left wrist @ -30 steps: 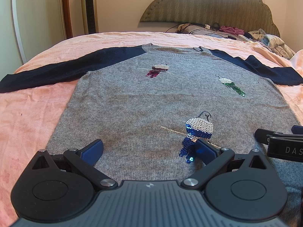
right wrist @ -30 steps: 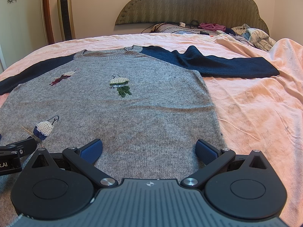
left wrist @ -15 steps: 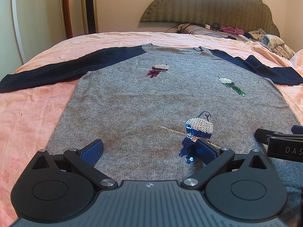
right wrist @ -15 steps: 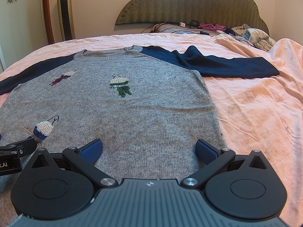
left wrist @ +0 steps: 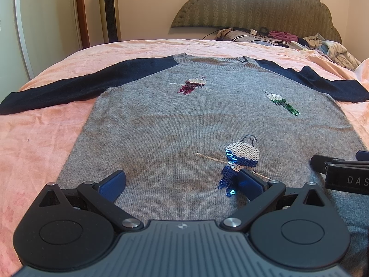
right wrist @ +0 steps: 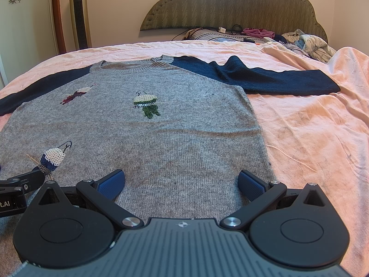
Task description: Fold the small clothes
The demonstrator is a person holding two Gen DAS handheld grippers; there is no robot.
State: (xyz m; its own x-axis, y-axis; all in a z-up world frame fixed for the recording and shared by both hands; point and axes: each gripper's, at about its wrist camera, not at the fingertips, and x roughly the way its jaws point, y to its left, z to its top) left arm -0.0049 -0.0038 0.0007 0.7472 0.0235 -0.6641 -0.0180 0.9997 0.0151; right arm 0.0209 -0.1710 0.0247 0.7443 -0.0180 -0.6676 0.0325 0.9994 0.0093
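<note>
Both my left gripper (left wrist: 181,181) and right gripper (right wrist: 181,181) spread wide, empty, above the grey sweater's (left wrist: 184,124) hem: pinch both bottom corners evenly before lifting

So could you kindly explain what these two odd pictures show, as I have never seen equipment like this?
A person holds a hand-held gripper in each hand, each carrying a wide-angle camera looking along its two blue-tipped fingers. One picture comes from the left hand-held gripper, the other from the right hand-held gripper. Both are open and hold nothing. Ahead, a grey sweater with navy sleeves and sequin birds lies flat on a pink bedspread, waiting to be folded.
</note>
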